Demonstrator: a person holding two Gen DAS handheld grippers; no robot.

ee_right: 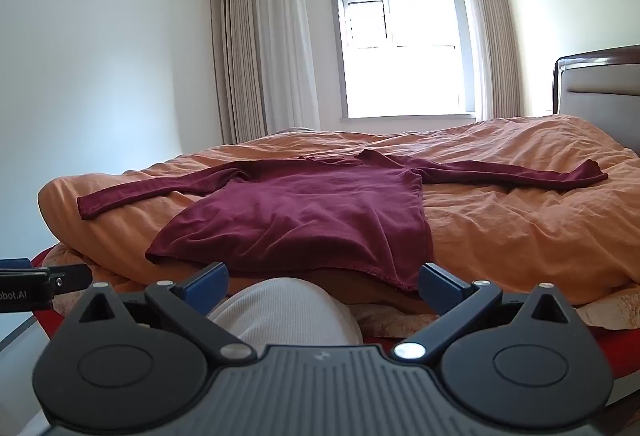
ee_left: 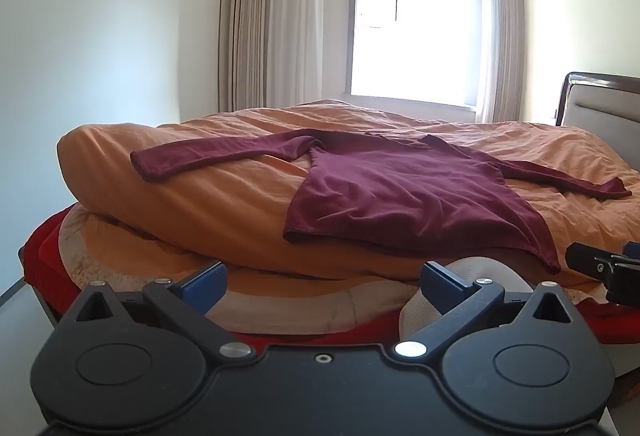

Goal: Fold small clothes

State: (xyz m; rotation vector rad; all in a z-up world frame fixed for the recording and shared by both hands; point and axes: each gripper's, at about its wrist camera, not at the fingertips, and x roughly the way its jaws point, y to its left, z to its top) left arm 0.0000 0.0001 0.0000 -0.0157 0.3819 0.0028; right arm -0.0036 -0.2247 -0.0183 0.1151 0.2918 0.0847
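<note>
Maroon long-sleeve top [ee_left: 400,196] lies spread flat on orange duvet [ee_left: 200,196], centre of frame in both views; body facing cams, both sleeves stretched out to L and R, hem at near edge of duvet, R hem corner hanging slightly over. Not folded yet.

L gripper [ee_left: 322,282]: bottom centre of L wrist view, blue-padded fingers wide apart, nothing betw. them, short of the hem, not touching cloth.

R gripper [ee_right: 323,282]: bottom centre of R wrist view, fingers likewise spread wide, empty; hem just beyond tips, no contact. R gripper also seen at right edge of L view; L gripper at left edge of R view.

White ribbed fabric [ee_right: 288,312] (looks like person's clothing, can't tell which part) low in frame betw. R fingers. Red cover [ee_left: 44,260] under duvet, lower left. Window [ee_right: 400,48] w/ curtains [ee_right: 260,56] upper centre; headboard [ee_right: 600,76] right edge.
</note>
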